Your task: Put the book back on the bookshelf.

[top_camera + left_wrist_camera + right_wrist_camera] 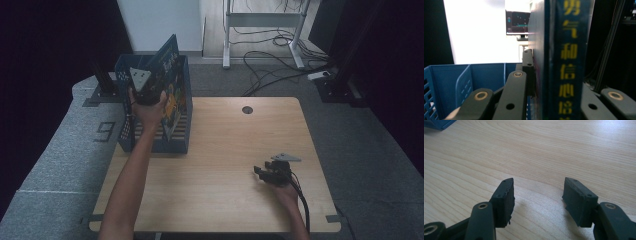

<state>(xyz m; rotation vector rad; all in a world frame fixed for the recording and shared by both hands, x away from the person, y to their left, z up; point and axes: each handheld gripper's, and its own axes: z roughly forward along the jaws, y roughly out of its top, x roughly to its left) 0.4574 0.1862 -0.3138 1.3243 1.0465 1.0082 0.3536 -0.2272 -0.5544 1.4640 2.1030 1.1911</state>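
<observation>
High view: my left tongs (146,86) hold a dark blue book (167,80) upright over the blue crate (172,142) at the table's (225,150) far left corner, while my right tongs (265,172) rest idle near the right edge, toward the near right corner. Left gripper view puts the book (559,57) between my jaws, clamped shut on its spine side, yellow lettering running down it, with the crate's (461,77) slotted wall and dividers below. Right gripper view shows my other jaws spread wide over bare wood, holding nothing.

I judge the step in hand to be lowering the book into a crate slot. To do it well I would keep the book upright, line its lower edge with the gap between dividers, sink it straight down without scraping the other books (172,112) standing there, and let go only once it rests on the crate's floor. The crate looks light, so a sideways nudge could slide it toward the table's left edge.

Hard to make out: the book's lower edge lies hidden behind my hand and the crate wall, so I cannot tell whether it has already entered a slot. The cover art is blurred from above, and the crate's left wall hangs past the table's edge in dim light.
</observation>
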